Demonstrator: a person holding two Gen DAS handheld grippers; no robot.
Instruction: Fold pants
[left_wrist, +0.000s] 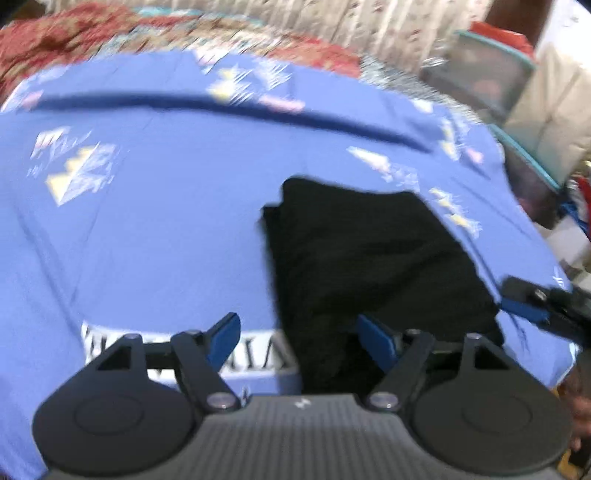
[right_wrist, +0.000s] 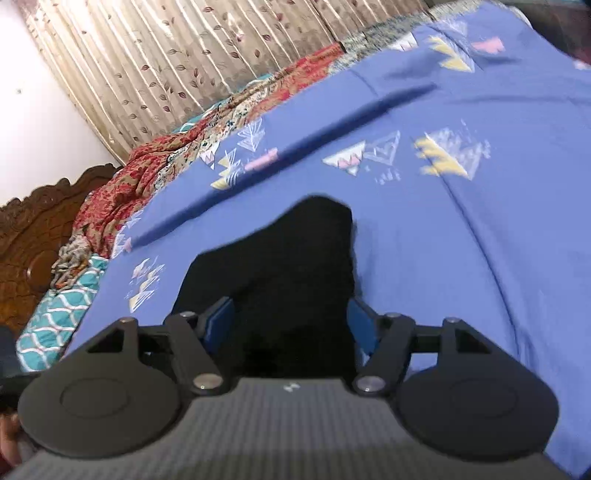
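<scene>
Black pants (left_wrist: 373, 273) lie on blue bedsheet (left_wrist: 155, 229) of bed, bunched into narrow dark block, edges uneven.

Left claw (left_wrist: 297, 338) spread, nothing pinched, hovering at pants' near-left edge. Right claw (right_wrist: 291, 321) spread too, pants between its blue pads but not pressed.

Risks, as judged:
- Layers look loose; released fold may slump or spring apart.
- Black cloth hides edges; next pinch may catch a single layer or the sheet.
- Both views blurred; aim uncertain.

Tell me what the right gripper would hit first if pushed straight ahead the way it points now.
Most likely the folded black fabric pants, lying on the blue patterned bedsheet right ahead between the open right gripper fingers; depth is unclear.
</scene>
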